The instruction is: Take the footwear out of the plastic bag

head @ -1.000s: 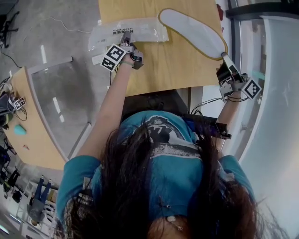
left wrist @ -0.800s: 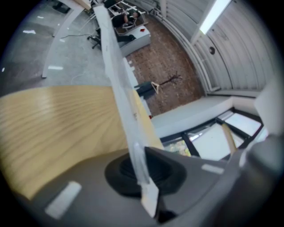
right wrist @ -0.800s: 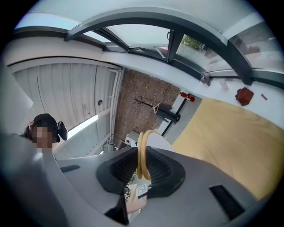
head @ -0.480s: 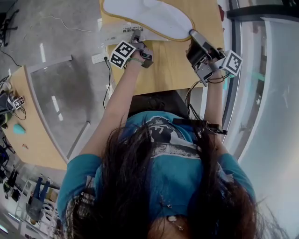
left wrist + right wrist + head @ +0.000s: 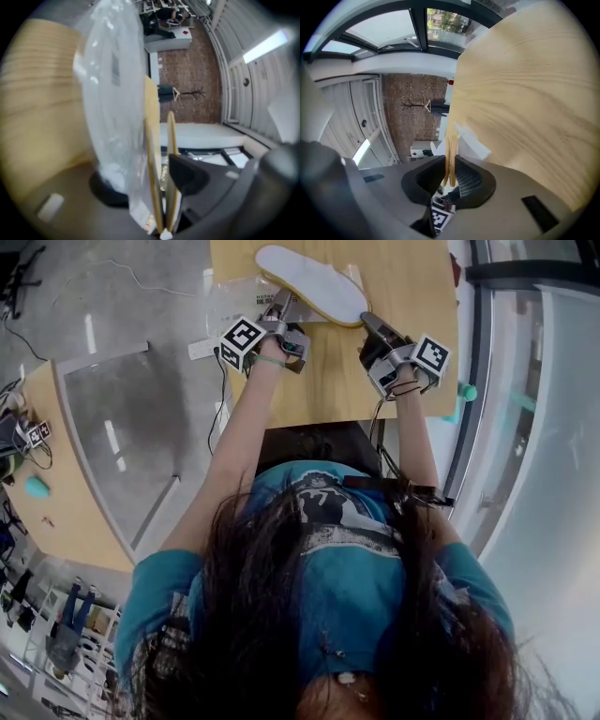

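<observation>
A pair of flat white slippers with tan trim [image 5: 309, 282] lies over the far part of the wooden table [image 5: 412, 277]. My right gripper [image 5: 367, 322] is shut on their near end; in the right gripper view the two tan edges [image 5: 451, 154] sit pinched between the pads. The clear plastic bag [image 5: 234, 296] lies flat to the left of the slippers. My left gripper [image 5: 279, 307] is at the bag's near edge, and its jaws are opening. In the left gripper view the bag [image 5: 112, 93] and the slippers' edges [image 5: 152, 164] stand between the spread fingers, unpressed.
The table's near edge is just under both grippers. A teal object [image 5: 466, 391] sits past the table's right edge by a glass wall. A second curved desk [image 5: 56, 484] stands on the grey floor at the left. A white power strip [image 5: 202, 350] lies below the table's left side.
My right gripper has carried the slippers leftward across the table until they reach the left gripper. The left gripper's jaws have come apart from the bag.
</observation>
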Motion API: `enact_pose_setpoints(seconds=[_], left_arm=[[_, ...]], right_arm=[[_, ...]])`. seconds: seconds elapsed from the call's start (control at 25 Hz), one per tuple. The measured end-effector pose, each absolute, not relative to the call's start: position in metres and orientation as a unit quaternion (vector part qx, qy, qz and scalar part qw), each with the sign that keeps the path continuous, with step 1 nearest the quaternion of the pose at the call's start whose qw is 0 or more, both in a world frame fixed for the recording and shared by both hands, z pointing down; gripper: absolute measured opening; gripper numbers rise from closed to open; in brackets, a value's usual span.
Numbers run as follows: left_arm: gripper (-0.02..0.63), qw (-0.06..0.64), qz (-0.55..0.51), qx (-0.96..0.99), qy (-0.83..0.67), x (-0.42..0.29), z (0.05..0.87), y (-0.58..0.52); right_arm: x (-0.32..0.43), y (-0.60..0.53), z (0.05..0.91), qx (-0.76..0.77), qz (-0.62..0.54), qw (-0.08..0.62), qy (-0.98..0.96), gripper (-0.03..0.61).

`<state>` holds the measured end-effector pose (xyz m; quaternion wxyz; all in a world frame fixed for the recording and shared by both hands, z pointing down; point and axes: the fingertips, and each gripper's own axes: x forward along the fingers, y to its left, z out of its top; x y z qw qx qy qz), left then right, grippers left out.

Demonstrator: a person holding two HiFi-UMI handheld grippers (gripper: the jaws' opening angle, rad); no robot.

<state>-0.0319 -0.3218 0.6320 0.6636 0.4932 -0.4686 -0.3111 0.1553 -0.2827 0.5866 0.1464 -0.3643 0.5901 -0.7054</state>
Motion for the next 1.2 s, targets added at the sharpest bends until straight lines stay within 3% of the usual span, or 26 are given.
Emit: enact_pose_setpoints(seconds=[0.12,0.2,0.52,0.68,0.8,0.92,1.04,1.2], left_arm=[[0.313,0.67,-0.307,0.487,-0.468,-0.036,0.625,-0.321],[0.344,0.681,-0.291,0.474,-0.476,-0.037,0.624,-0.316],[0.359,0.738,-0.275,0.43,-0.442,-0.028,0.607,-0.272],[0.357,0.7,-0.227,0.517,-0.437,-0.018,0.591,-0.256],[0.359,0.686,-0.19,0.551,-0.436,-0.003,0.586,-0.244],[0.357,0.674,-0.19,0.562,-0.441,0.005,0.578,-0.234],[0.357,0.647,-0.179,0.593,-0.445,0.006,0.567,-0.226],[0.357,0.61,-0.168,0.625,-0.457,-0.006,0.555,-0.211]], right_arm=[[0.153,-0.278,0.605,-0.378,-0.705,0.11,0.59,0.067],[0.152,-0.274,0.615,-0.389,-0.699,0.083,0.594,0.067],[0.155,-0.273,0.631,-0.42,-0.674,0.037,0.607,0.067],[0.151,-0.271,0.623,-0.393,-0.661,0.029,0.639,0.072],[0.155,-0.265,0.621,-0.397,-0.63,-0.017,0.668,0.157],[0.17,-0.262,0.617,-0.434,-0.581,-0.07,0.685,0.201],[0.187,-0.266,0.603,-0.478,-0.526,-0.088,0.698,0.206],[0.176,-0.265,0.573,-0.46,-0.497,-0.064,0.733,0.205]])
